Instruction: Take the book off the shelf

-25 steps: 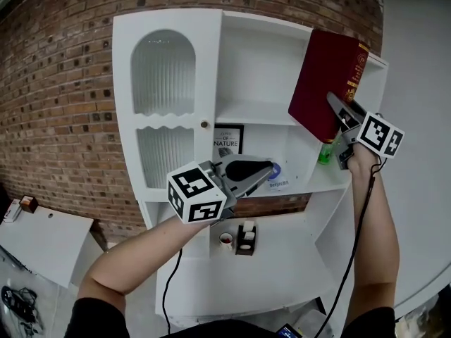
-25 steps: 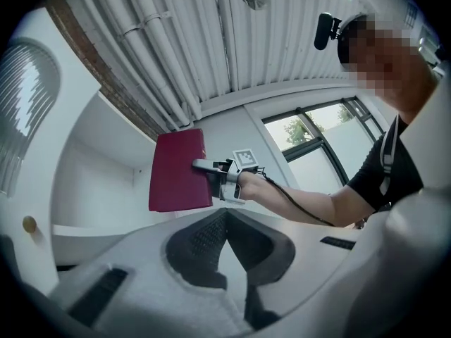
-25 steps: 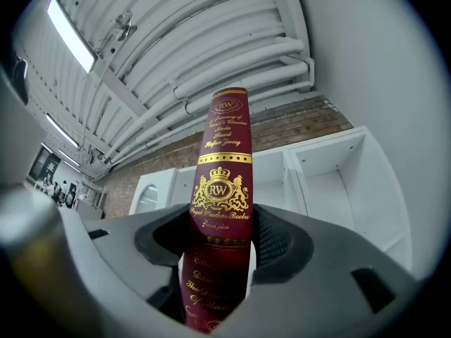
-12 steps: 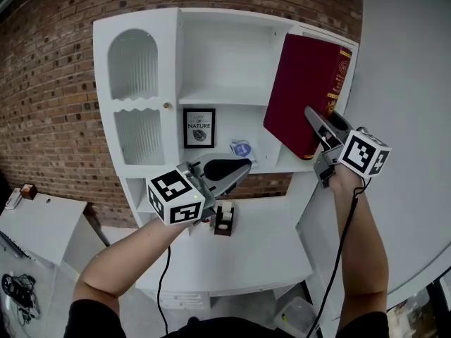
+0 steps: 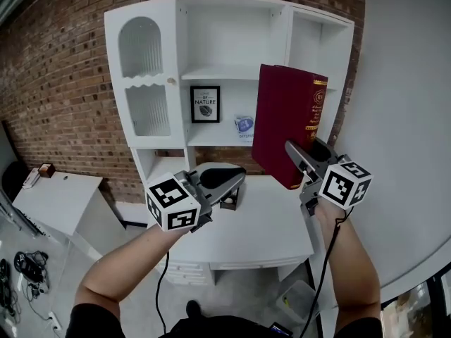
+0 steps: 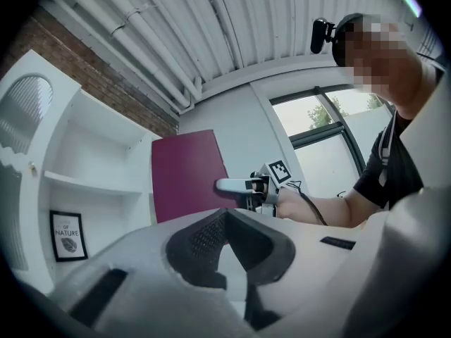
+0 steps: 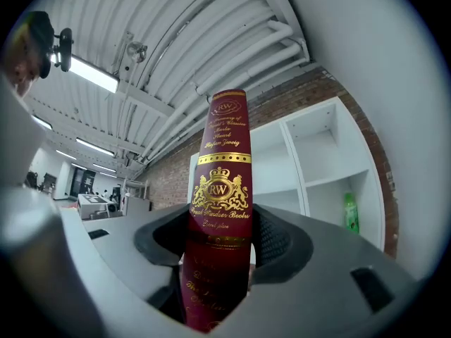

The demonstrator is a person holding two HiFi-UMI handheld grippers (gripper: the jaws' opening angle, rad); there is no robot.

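The fingers (image 7: 278,241) of the right gripper (image 7: 218,239) are clamped on the lower end of the spine of the book (image 7: 220,174). The dark red book stands upright with its long axis near vertical. Its title end is up, and its gilt spine faces back along the gripper. It hangs in the air, clear of the white shelf unit (image 5: 232,72) and above the desk (image 5: 261,231). To its left, well apart, the left gripper (image 5: 231,179) has its fingers pressed together on nothing.
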